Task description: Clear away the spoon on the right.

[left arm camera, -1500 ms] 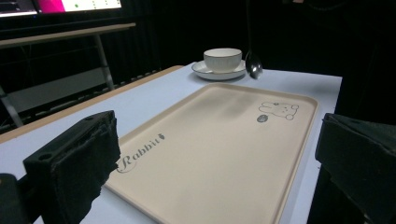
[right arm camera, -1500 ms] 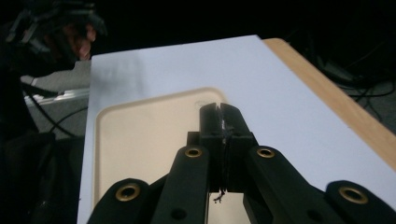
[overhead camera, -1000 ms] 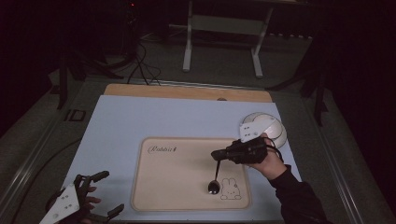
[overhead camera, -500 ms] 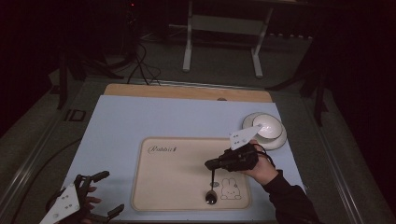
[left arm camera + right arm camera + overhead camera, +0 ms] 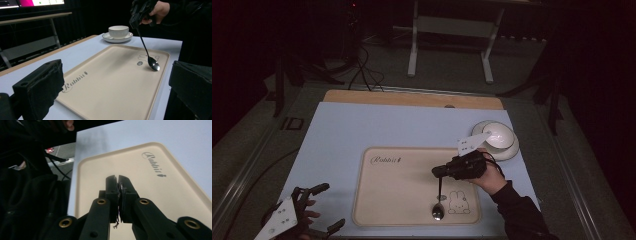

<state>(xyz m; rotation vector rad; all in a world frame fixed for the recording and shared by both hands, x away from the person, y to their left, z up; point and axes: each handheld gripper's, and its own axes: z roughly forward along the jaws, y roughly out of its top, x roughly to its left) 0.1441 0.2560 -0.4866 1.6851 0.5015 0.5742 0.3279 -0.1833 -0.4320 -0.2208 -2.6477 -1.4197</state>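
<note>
Over the tray point(image 5: 402, 200), right tongs point(image 5: 441, 172) pinch the spoon point(image 5: 439, 202) handle, bowl touching tray; lower gently before releasing; left tongs point(image 5: 314, 207) gape empty beside it.

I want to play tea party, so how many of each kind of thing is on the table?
Beige plastic tray with a rabbit drawing: 1
Dark metal spoon with a long thin handle: 1
White ceramic cup: 1
White round saucer with a dark rim: 1
Total: 4
</note>
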